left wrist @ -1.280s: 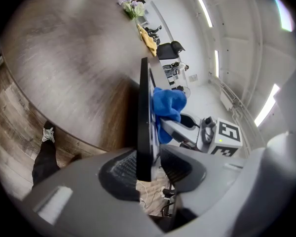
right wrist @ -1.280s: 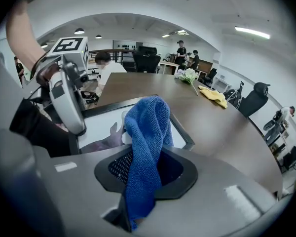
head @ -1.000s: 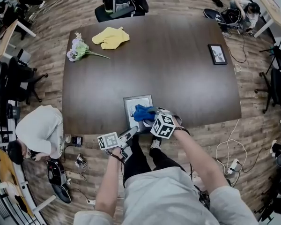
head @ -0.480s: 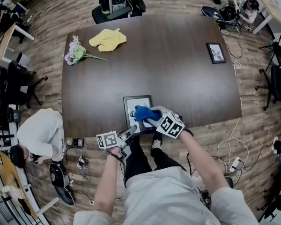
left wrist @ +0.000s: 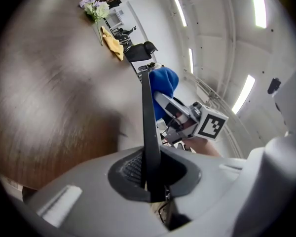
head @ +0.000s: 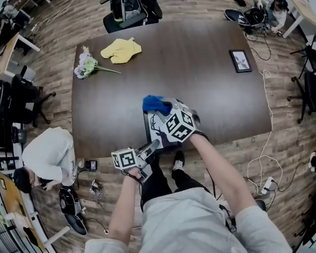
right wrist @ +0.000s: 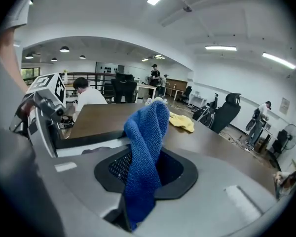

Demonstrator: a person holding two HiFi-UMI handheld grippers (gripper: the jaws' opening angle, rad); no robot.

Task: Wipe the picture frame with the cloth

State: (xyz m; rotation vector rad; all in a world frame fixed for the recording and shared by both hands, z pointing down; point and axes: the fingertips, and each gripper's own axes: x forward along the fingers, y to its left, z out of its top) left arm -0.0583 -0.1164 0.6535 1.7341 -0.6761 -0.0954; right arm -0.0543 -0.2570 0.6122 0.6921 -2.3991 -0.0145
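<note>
Left gripper (head: 151, 145): jaws have just been closing and are now pinching the near edge of the picture frame (head: 156, 126), with the thin dark rim sitting between the ribbed black pads and running edge-on away from them. The left forearm is reaching forward from the torso, with the wrist hanging just short of the table's near edge. The frame is a flat rectangle, dark border around a pale print, tilting at the near edge of the table (head: 200, 88); I can't tell if its far edge is touching the wood. Right gripper (head: 166, 109): jaws are clamping the cloth (head: 154, 104), a blue looped terry weave, which is bunching up out of the pads and hanging over the frame's far corner. The right forearm is stretching further, out over the frame. The table is dark brown woodgrain with rounded corners. Further out, a limp yellow cloth (head: 121, 49) and a bunch of flowers (head: 88, 65) are lying near the far left, and a small dark frame (head: 239, 60) is lying flat at the far right.
</note>
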